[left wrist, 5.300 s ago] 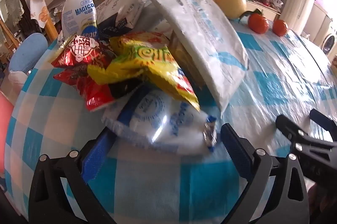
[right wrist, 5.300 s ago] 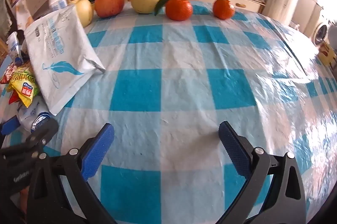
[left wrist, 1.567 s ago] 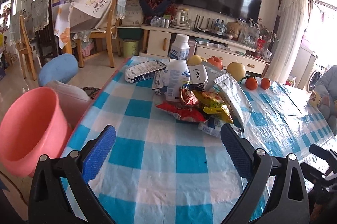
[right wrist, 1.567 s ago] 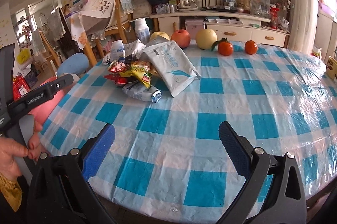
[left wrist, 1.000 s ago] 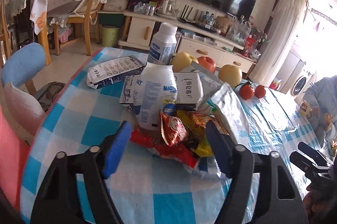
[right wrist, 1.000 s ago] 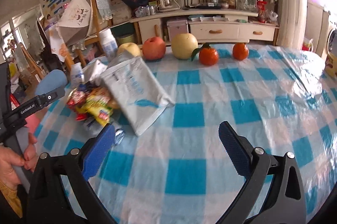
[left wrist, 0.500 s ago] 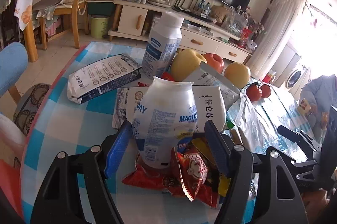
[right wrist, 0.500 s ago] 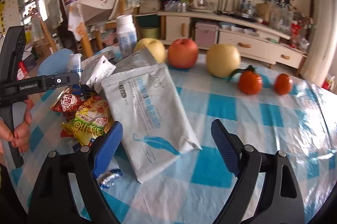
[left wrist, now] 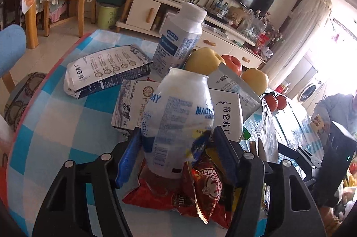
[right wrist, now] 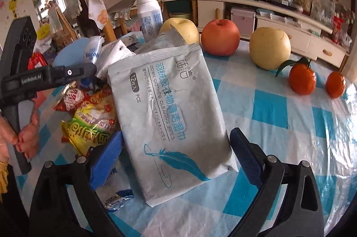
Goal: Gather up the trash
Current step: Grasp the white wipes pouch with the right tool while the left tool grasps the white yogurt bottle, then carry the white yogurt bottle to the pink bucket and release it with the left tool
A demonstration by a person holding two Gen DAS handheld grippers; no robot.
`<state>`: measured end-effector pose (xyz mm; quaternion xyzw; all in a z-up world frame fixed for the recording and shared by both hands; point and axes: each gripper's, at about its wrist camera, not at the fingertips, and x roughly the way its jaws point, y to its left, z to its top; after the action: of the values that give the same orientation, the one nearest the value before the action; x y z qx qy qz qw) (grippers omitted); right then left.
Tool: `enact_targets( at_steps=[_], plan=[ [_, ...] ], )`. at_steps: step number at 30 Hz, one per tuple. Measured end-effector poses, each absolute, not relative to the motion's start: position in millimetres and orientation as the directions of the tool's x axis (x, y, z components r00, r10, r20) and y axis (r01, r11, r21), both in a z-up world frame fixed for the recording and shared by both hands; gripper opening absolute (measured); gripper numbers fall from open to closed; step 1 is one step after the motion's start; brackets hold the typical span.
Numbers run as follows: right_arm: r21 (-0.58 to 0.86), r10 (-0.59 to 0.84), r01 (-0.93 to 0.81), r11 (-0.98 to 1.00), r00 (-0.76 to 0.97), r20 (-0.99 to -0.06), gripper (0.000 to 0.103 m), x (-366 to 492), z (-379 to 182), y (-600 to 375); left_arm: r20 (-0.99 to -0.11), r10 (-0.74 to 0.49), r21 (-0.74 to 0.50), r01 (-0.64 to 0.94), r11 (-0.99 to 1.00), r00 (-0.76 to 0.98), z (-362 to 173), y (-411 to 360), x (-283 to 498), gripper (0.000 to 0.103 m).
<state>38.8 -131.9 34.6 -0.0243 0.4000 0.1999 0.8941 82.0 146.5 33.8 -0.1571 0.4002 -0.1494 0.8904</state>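
A pile of trash lies on the blue-checked table (left wrist: pixel 55 116). My left gripper (left wrist: pixel 176 147) is shut on a white MAGICDAY bottle (left wrist: pixel 178 125), which stands on a red snack wrapper (left wrist: pixel 178 196); the bottle also shows in the right wrist view (right wrist: pixel 92 53). White cartons (left wrist: pixel 227 116) and a flat pouch (left wrist: pixel 104 71) lie behind it. My right gripper (right wrist: pixel 176 156) is open, its fingers either side of the lower end of a grey wet-wipes pack (right wrist: pixel 171 116). Yellow and red snack wrappers (right wrist: pixel 89 125) lie left of the pack.
A tall white bottle (left wrist: pixel 180 42) stands at the back. Apples (right wrist: pixel 221 38), a pear (right wrist: pixel 270 48) and two tangerines (right wrist: pixel 302 80) sit along the far edge of the table. A blue chair (left wrist: pixel 11 49) stands left of the table.
My left gripper has moved in and closed on the white bottle. My right gripper has moved forward over the wet-wipes pack, still open.
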Motion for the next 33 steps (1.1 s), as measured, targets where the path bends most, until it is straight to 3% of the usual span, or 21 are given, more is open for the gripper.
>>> enact_targets(
  at_steps=[3,5,12,33],
  plan=[
    [0.081,0.313,-0.38,0.921,0.601,-0.736,0.095,38,32,-126,-0.664,-0.384,-0.388,0.143,0.91,0.642,33,145,81,0.066],
    [0.048,0.287,-0.382,0.923,0.598,-0.749,0.087,38,27,-122,-0.662,-0.381,-0.385,0.144,0.912,0.645,35,144,80,0.064],
    [0.054,0.272,-0.362,0.931,0.586,-0.764,0.077,34,29,-121,-0.672,-0.343,-0.35,0.126,0.928,0.657,36,141,77,0.063],
    [0.081,0.215,-0.22,0.972,0.698,-0.683,0.072,-26,71,-131,-0.592,-0.255,-0.278,0.103,0.955,0.765,73,162,5,0.063]
  ],
)
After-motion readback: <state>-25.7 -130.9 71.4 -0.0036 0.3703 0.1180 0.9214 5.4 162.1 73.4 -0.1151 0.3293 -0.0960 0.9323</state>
